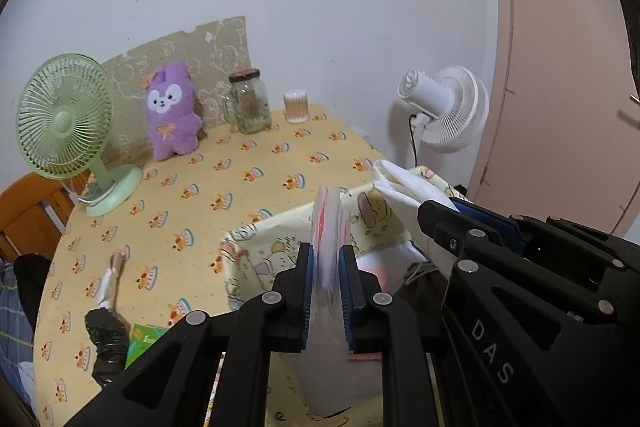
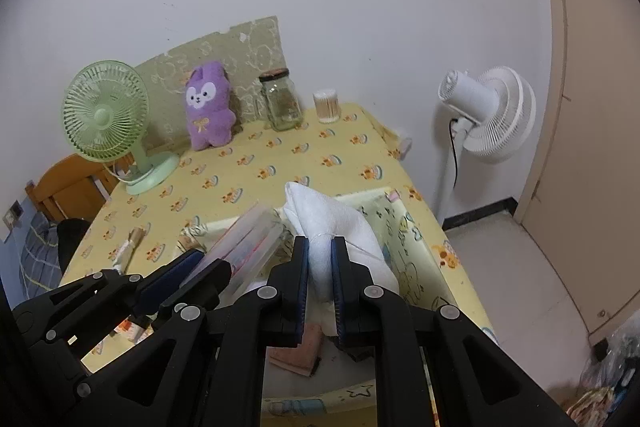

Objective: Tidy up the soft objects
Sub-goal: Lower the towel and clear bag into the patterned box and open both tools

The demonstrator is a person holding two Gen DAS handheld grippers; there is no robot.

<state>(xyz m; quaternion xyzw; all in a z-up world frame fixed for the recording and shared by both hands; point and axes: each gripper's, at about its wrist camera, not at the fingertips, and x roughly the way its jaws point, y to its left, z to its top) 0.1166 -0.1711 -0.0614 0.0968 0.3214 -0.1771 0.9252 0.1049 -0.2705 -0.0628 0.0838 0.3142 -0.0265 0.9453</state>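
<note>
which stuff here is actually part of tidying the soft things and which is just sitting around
Part of the job:
- white cloth, clamped in the right gripper
- clear plastic-wrapped item, clamped in the left gripper
- patterned fabric bin below them

Just lying about:
- green fan
- purple plush, possibly a later pick
- glass jar
- cotton swab tub
- white fan

On the bench [image 2: 328,163]: 2 claws, the left claw [image 1: 325,267] and right claw [image 2: 320,267]; 2 fans, a green fan [image 2: 105,111] at 10 o'clock and a white fan [image 2: 492,115] at 2 o'clock; 1 purple plush [image 2: 210,107]; 1 glass jar [image 2: 282,101]; 1 cotton-swab tub [image 2: 327,106]; 1 fabric bin [image 2: 404,227]; 1 white cloth [image 2: 332,219].
</note>
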